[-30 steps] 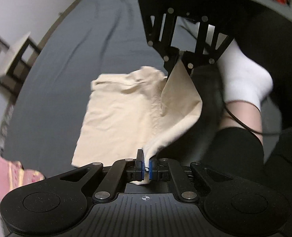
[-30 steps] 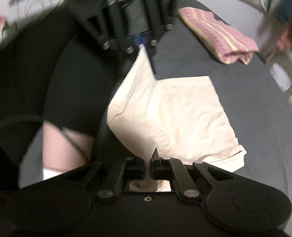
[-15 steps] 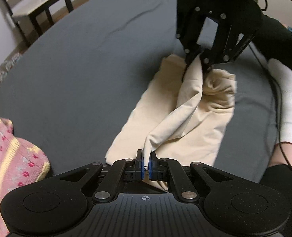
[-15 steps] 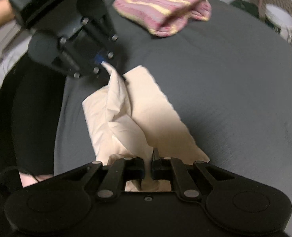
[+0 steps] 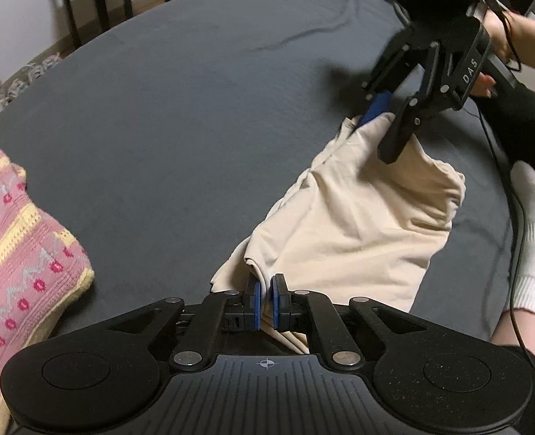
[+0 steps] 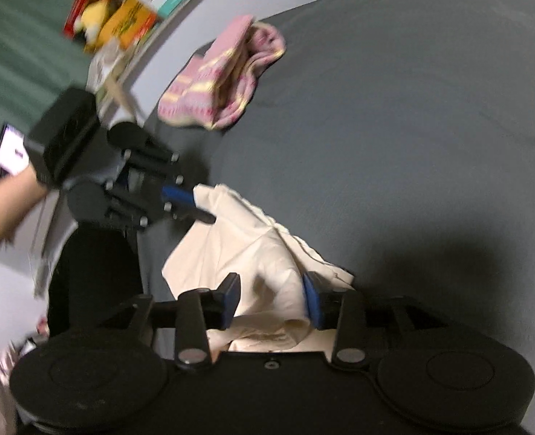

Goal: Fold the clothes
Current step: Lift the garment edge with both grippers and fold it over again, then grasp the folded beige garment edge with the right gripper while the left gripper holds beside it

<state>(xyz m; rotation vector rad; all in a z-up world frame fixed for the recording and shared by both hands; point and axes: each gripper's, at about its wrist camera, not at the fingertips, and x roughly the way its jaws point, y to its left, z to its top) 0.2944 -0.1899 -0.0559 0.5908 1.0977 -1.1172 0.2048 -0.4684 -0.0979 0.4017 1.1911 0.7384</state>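
The left gripper (image 5: 264,302) sits near and low, its blue-padded fingers (image 5: 254,301) pinched nearly together. The right gripper (image 6: 271,299), far right, has its fingers (image 6: 311,299) spread wide, seemingly no longer clamping. A bare forearm (image 6: 3,214) steers the left one.

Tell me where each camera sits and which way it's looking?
Left wrist: on the left tool, looking along its fingers, shut on the cream cloth; a white sock shows.
Right wrist: on the right tool, open over that cloth; a forearm shows.
Shared: cloth, pink knit, grey sheet, each other's tool.
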